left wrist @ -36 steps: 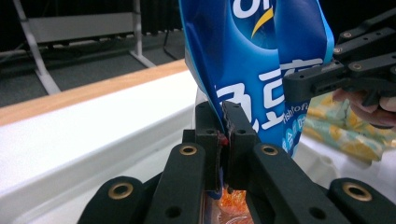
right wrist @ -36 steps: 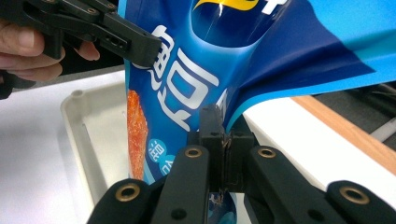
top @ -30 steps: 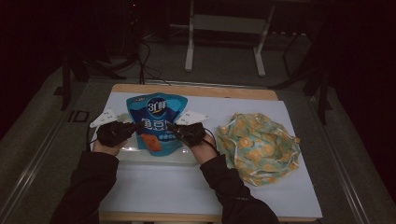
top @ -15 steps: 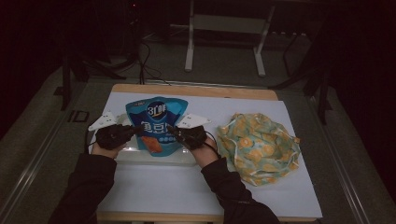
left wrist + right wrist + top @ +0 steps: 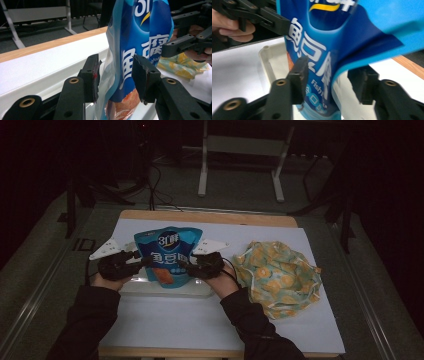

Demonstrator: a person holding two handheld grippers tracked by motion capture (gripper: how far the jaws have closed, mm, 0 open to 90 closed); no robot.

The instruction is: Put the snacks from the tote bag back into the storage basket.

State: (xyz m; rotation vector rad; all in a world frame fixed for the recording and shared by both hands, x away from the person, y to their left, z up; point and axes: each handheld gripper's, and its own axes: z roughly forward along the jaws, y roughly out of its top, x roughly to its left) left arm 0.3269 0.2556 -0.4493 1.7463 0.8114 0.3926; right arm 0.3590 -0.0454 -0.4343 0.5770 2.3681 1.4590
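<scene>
High view is showing the blue glossy plastic snack pouch [image 5: 168, 255] standing in a shallow white plastic tray [image 5: 145, 287] on the surface, both tongs, left [image 5: 141, 262] and right [image 5: 184, 266], having just been opening around its 2 side edges, pads apart. Backing away level and slowly is looking wise, lest it topple.

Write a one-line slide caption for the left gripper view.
Left gripper, jaws just opening, straddles the edge of an upright blue snack pouch above a white tray.
</scene>
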